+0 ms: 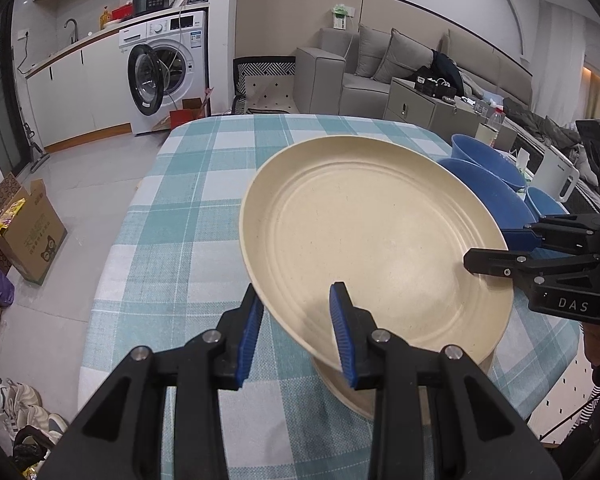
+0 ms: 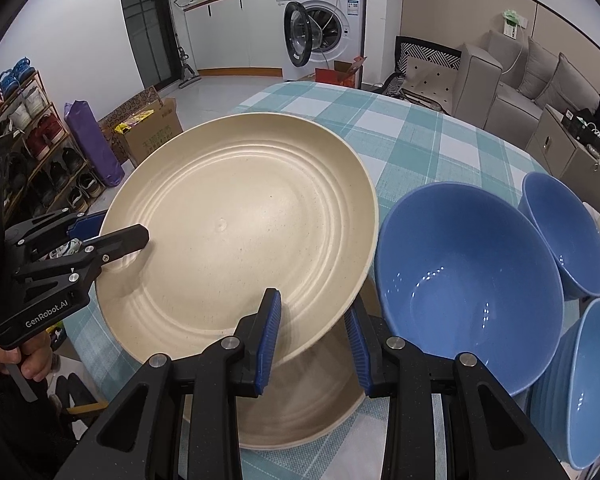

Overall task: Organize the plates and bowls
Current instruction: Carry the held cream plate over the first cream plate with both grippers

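Note:
A cream plate (image 1: 376, 240) (image 2: 240, 232) hangs tilted above the table, held by its rim from two sides. My left gripper (image 1: 298, 320) (image 2: 116, 229) is shut on one edge, with one pad above the rim and one below. On the opposite edge my right gripper (image 2: 314, 320) (image 1: 496, 249) is shut in the same way. Directly underneath, a second cream plate (image 2: 308, 408) (image 1: 352, 396) lies flat on the cloth, mostly hidden. Three blue bowls stand to the right: a large one (image 2: 468, 280) (image 1: 488, 196) beside the plates and two smaller ones (image 2: 564, 232) (image 2: 580, 392).
The table (image 1: 188, 208) has a teal and white checked cloth, with a bare stretch to the far left. A white kettle (image 1: 556, 176) stands beyond the bowls. On the floor to the left are a cardboard box (image 1: 32, 236), shoes and a shoe rack (image 2: 32, 148).

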`<state>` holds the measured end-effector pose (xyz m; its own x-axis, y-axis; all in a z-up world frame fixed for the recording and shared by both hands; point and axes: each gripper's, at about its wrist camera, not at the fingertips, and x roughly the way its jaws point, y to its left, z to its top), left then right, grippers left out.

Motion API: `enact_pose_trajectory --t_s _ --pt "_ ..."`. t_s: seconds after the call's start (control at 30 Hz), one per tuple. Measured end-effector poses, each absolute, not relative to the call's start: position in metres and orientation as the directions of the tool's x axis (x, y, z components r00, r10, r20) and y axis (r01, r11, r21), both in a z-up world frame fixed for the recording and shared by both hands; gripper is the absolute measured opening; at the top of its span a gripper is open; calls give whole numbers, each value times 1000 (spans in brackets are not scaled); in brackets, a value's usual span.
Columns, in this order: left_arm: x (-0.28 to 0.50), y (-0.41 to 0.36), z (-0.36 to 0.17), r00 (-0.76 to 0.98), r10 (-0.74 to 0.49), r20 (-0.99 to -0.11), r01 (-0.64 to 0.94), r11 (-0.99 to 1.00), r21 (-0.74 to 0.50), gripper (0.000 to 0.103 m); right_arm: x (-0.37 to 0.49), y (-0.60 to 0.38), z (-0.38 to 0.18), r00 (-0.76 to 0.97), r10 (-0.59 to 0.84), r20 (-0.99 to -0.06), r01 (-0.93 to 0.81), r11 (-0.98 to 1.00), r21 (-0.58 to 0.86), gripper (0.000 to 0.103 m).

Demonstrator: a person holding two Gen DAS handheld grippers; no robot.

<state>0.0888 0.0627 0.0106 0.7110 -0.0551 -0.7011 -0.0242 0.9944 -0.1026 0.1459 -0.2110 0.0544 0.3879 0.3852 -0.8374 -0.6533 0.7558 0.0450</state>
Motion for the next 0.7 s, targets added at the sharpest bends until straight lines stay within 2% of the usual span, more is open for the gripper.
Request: enact_pose_trajectory --t_s 0.7 --pt "76 49 -5 675 -41 -736 3 999 -52 32 126 -222 33 360 369 -857 -647 760 56 33"
